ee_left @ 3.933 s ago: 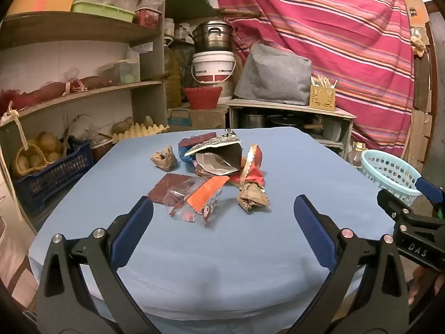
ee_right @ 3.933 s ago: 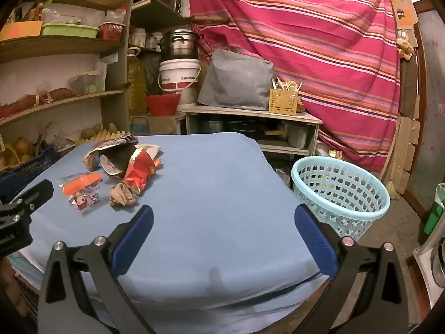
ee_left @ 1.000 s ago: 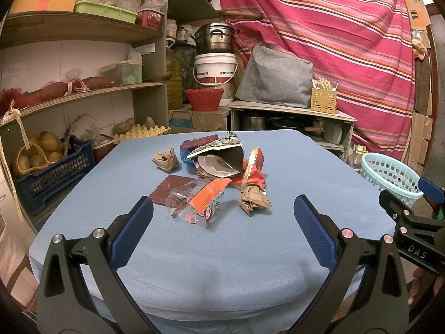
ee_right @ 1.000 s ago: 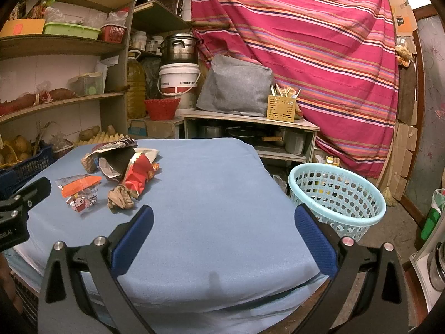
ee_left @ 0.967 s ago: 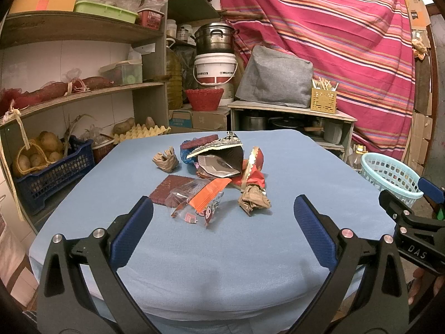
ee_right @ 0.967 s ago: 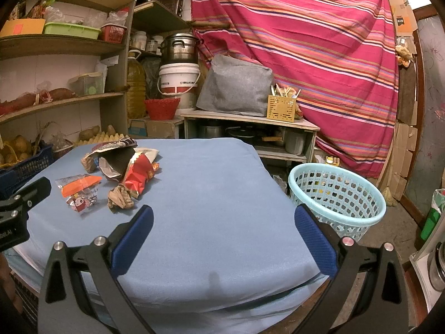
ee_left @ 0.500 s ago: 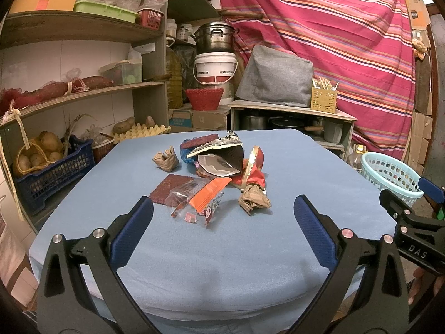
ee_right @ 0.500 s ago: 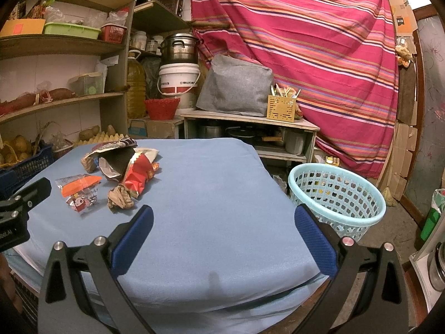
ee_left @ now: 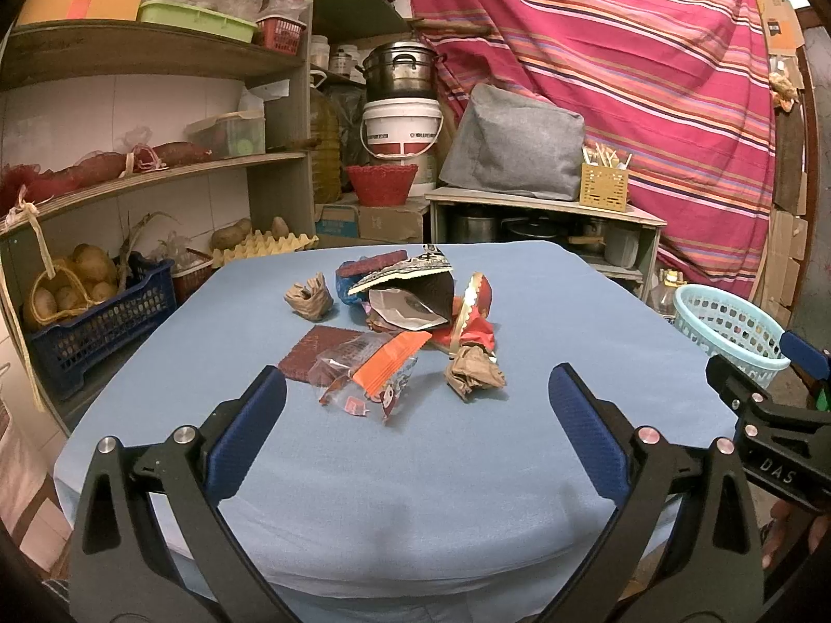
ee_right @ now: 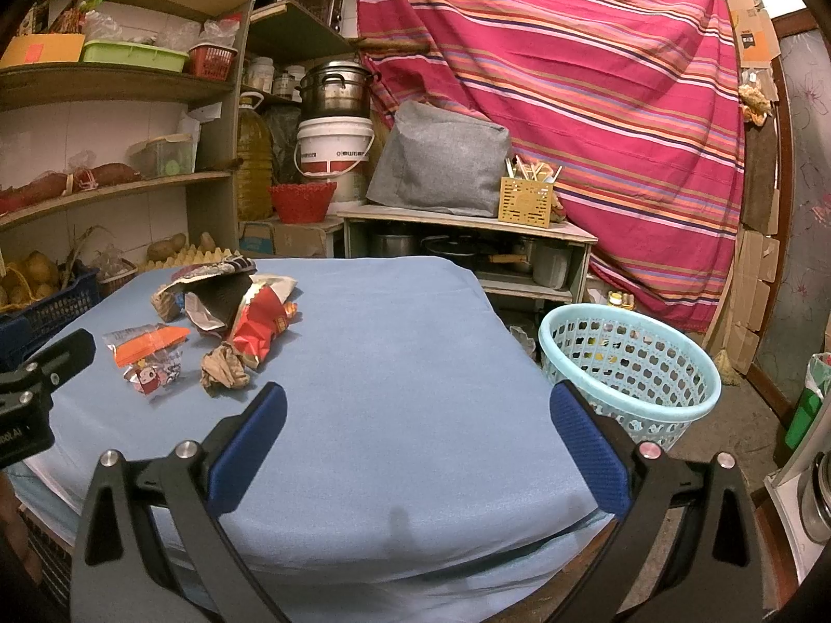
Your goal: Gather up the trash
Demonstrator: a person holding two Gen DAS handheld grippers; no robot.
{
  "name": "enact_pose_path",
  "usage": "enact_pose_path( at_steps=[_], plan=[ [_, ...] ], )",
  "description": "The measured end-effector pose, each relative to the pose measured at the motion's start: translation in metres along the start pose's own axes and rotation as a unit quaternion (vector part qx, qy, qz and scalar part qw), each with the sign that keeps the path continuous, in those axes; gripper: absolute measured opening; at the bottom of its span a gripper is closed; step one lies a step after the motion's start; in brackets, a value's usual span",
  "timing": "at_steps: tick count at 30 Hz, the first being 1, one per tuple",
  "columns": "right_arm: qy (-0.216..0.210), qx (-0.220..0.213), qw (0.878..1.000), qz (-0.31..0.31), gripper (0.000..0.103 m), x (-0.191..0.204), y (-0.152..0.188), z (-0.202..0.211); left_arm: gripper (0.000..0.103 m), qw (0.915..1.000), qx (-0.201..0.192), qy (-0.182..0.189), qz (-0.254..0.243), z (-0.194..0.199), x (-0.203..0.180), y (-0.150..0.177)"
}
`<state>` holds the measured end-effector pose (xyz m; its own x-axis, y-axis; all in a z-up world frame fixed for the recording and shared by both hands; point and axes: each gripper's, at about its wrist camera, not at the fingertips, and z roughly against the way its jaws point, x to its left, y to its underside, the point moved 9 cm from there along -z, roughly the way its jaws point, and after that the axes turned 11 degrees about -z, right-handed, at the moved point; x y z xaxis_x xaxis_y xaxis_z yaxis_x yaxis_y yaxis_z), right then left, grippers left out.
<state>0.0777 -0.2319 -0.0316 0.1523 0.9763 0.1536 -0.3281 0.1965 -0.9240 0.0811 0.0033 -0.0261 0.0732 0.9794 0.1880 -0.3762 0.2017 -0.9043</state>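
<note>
Both your left gripper [ee_left: 415, 420] and right gripper [ee_right: 415, 423] hang spread and empty; wrappers [ee_left: 400, 332] lie at twelve o'clock, basket [ee_right: 631, 363] at two, probably awaiting them.

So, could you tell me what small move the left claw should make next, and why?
Probably ease the left claw forward to the orange wrapper. The claw is open and empty, the wrapper is the nearest trash on the blue table, and the basket awaits.

"DAS" on right gripper [ee_left: 779, 446]
</note>
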Motion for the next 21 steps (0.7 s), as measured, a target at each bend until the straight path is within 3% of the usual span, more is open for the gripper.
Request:
enact_pose_path(
  at_steps=[9,21],
  plan=[
    [0.001,0.0,1.0,-0.001,0.099,0.001,0.002,-0.001,0.098,1.0,0.006,0.002,0.003,0.002,0.007,-0.002],
    [0.019,0.015,1.0,-0.007,0.099,-0.011,0.002,-0.015,0.098,0.9992,0.035,-0.015,0.01,-0.028,0.023,0.012]
  ],
)
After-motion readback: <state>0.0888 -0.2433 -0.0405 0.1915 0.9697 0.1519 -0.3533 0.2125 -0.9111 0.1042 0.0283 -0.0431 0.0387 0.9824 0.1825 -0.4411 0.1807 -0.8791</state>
